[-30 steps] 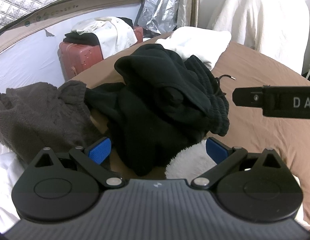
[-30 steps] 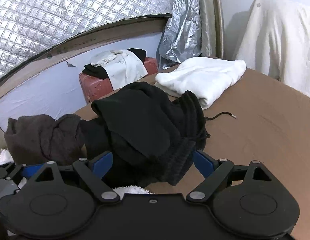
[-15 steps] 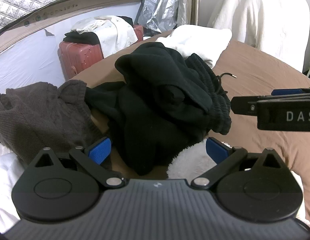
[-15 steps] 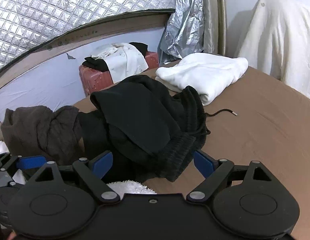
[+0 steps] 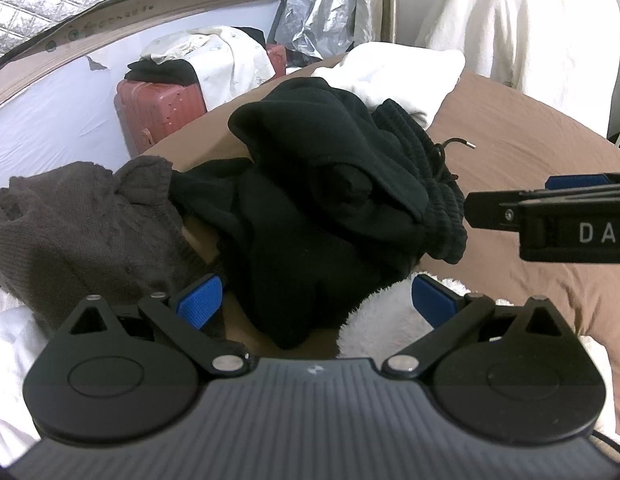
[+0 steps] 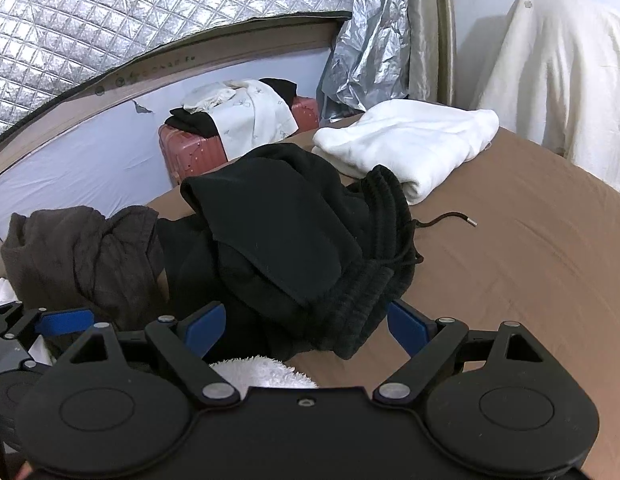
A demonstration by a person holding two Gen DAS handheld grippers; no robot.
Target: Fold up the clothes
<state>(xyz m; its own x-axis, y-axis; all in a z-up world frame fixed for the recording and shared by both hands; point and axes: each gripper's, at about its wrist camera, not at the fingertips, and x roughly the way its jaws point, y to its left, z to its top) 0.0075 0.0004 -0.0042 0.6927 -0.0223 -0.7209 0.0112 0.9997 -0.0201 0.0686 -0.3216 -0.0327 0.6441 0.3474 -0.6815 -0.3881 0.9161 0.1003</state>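
Grippers: left hand-held gripper (image 5: 315,300) & right hand-held gripper (image 6: 306,322) both wide, empty; pinch black sweatpants (image 6: 294,240) waistband corners, lift evenly.

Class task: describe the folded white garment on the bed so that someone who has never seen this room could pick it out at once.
Start at the brown bed and look to its far edge, near the silver foil curtain. The folded white garment lies there, just behind the heap of black clothes. It alone is neatly folded; the other garments are crumpled.
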